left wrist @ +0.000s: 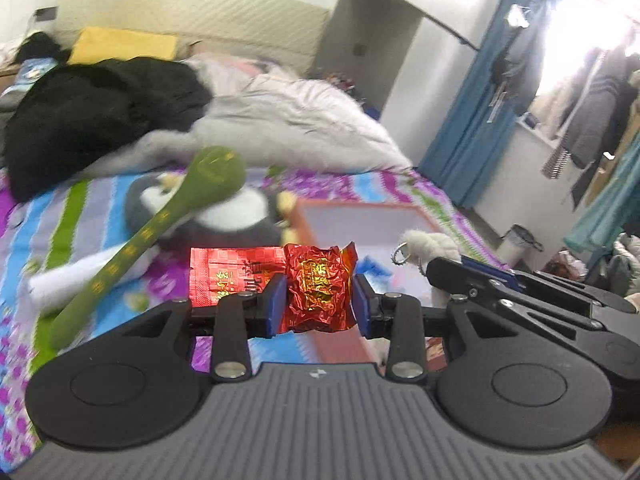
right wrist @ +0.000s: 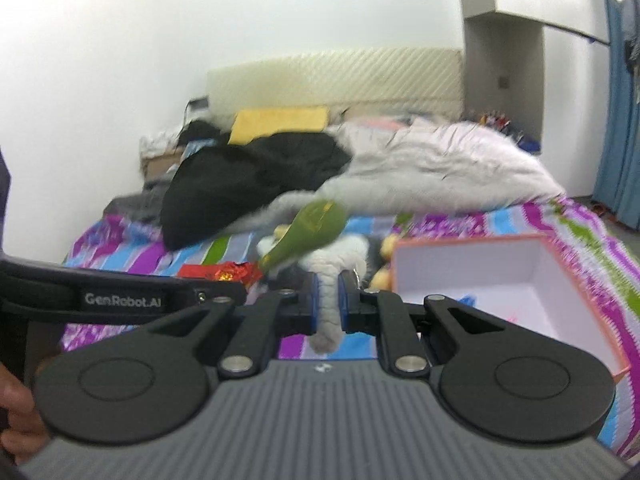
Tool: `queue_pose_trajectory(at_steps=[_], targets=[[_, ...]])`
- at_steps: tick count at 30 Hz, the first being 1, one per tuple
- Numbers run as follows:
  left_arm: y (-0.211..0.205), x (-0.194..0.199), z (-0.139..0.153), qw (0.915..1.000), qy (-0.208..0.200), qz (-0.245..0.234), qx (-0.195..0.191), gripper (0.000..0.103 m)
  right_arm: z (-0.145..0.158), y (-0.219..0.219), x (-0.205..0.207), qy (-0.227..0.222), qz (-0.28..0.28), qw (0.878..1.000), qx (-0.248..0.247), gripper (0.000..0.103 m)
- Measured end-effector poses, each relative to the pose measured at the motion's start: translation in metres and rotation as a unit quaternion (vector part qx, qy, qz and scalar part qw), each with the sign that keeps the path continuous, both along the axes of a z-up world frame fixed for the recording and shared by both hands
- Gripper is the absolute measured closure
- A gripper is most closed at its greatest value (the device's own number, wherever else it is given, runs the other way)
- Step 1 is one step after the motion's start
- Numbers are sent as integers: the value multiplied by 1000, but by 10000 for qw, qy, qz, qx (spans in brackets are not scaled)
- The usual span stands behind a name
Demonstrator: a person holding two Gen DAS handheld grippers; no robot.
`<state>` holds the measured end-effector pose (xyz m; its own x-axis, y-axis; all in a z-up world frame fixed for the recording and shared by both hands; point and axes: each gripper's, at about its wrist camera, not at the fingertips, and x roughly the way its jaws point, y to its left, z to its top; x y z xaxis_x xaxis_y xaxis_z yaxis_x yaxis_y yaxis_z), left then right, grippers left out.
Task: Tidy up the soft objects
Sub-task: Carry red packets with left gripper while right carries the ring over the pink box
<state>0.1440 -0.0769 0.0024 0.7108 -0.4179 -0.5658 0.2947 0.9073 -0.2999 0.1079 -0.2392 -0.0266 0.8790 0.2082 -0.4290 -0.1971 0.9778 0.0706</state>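
Note:
My left gripper (left wrist: 318,300) is shut on a crinkled red foil packet (left wrist: 320,280), held above the striped bedspread (left wrist: 100,200). A flat red packet (left wrist: 224,276) shows just behind it. My right gripper (right wrist: 326,304) is shut on a white fluffy plush (right wrist: 328,280); the left wrist view shows the plush (left wrist: 430,242) with a key ring. An open box (right wrist: 500,276) with an orange rim and white inside sits on the bed to the right of both grippers. A green plush stick (left wrist: 160,232) with a round head lies across a penguin plush (left wrist: 236,208).
A black garment (left wrist: 100,112) and a grey-white blanket (left wrist: 300,120) are piled at the back of the bed, with a yellow pillow (left wrist: 124,44) by the headboard. A blue curtain (left wrist: 480,112), hanging clothes (left wrist: 592,120) and a bin (left wrist: 520,240) stand right of the bed.

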Motion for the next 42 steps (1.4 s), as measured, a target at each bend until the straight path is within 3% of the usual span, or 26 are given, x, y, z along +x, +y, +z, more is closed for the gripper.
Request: queue_pose_trajectory(at_steps=[9,15,23,31,35,40,42], targets=[[-77,52,31,9979,-46,-643,95,62,37,-59,16,-405,-537,9977,-43,89],[-131,93,15,9934,385,-1063,197,62,29,-106,47,-104,-983,9951,9,89],[-192,146,-29,9846,855,-1383,646,62,-13,-150,93,808,-1429,9863,-174,89],[-242,186,-92,9675,1640,-1617,1045,62,-90,-188,133,2021,-1586,9664,98,89],[-260,197,-116,9587,1771,-1722,1414,62,-116,-195,141,2311,-1613,9594,75,88],[-269,207,-139,9512,1990,-1795,1529,61,-134,-200,145,2521,-1652,9533,166,87],[-268,209,-147,9504,2026,-1766,1563,55,-141,-203,149,2613,-1682,9504,143,85]])
